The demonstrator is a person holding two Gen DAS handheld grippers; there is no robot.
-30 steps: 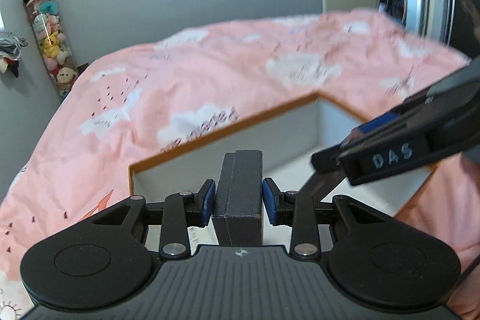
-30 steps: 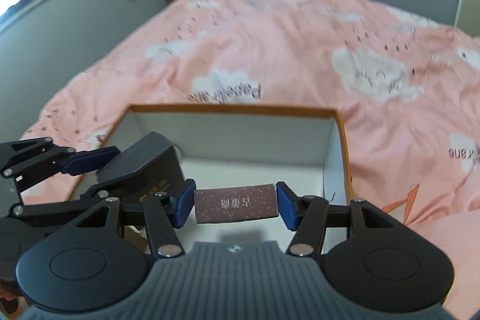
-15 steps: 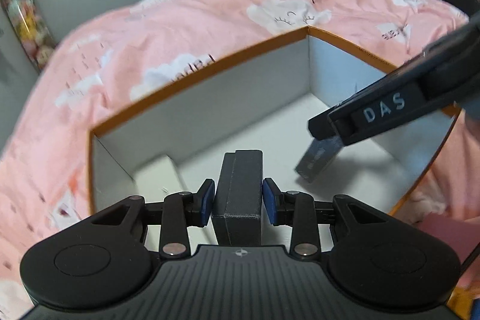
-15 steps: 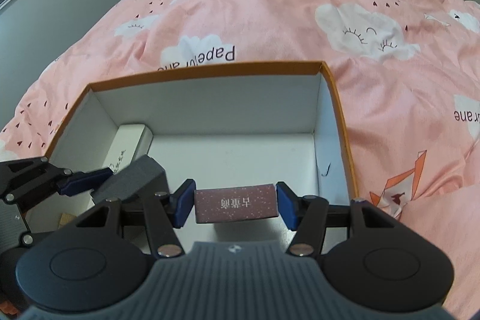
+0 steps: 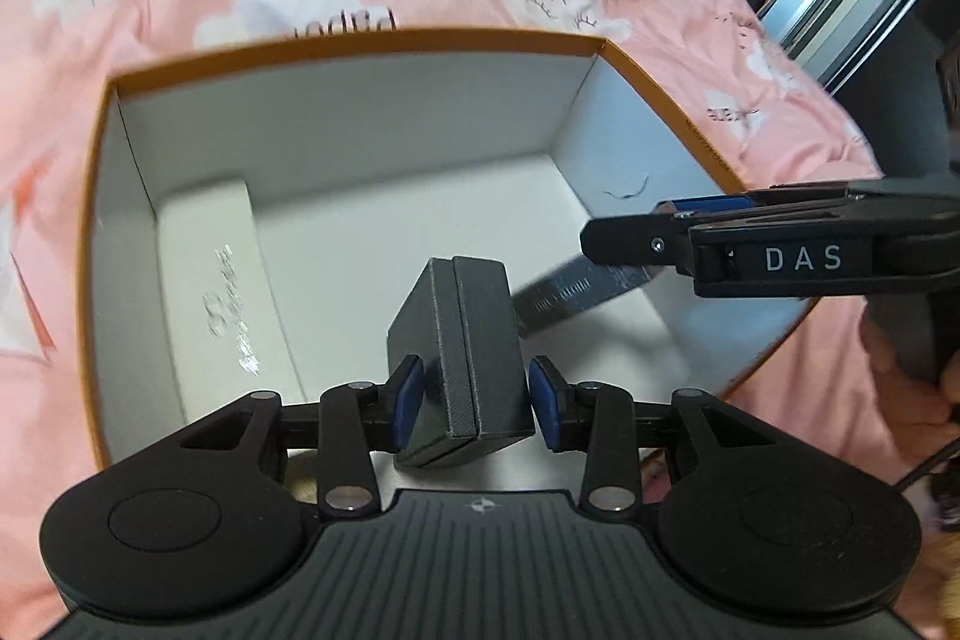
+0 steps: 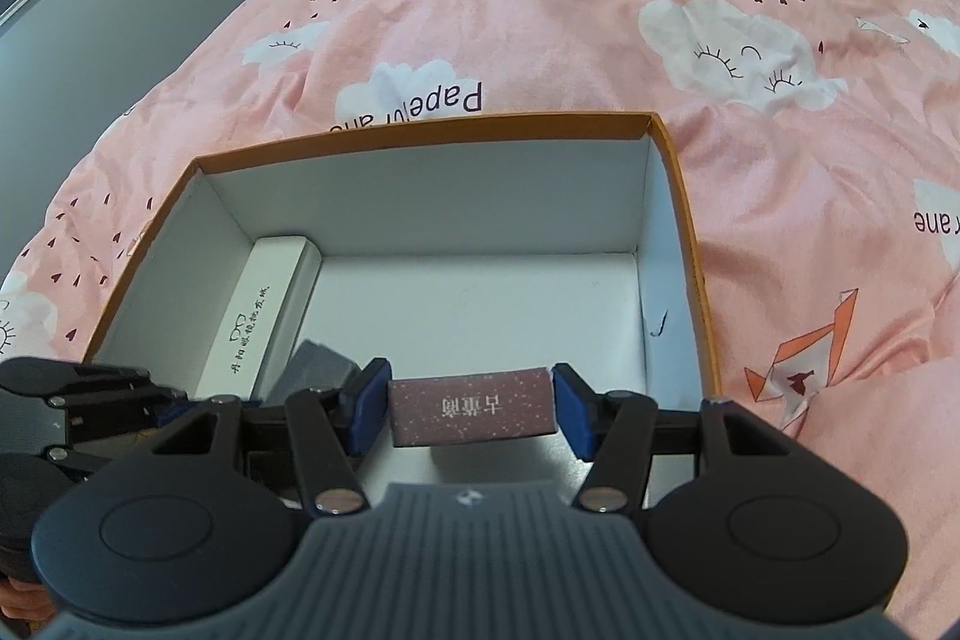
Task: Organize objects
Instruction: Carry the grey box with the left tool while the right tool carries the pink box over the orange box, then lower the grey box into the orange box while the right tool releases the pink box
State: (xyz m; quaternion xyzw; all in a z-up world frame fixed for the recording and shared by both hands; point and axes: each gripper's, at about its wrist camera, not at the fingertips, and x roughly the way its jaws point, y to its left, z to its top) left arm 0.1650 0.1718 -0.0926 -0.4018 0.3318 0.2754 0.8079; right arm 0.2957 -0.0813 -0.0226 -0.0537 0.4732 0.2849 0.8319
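Two tongs hang over the orange-rimmed box (image 5: 360, 40): left tongs (image 5: 477, 403), jaws just opening, release the tilted dark case (image 5: 462, 340); right tongs (image 6: 471, 409) grip the maroon box (image 6: 471, 409) crosswise.

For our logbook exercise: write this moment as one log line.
left gripper: just opening, black box between jaws; right gripper: shut on maroon box; above carton
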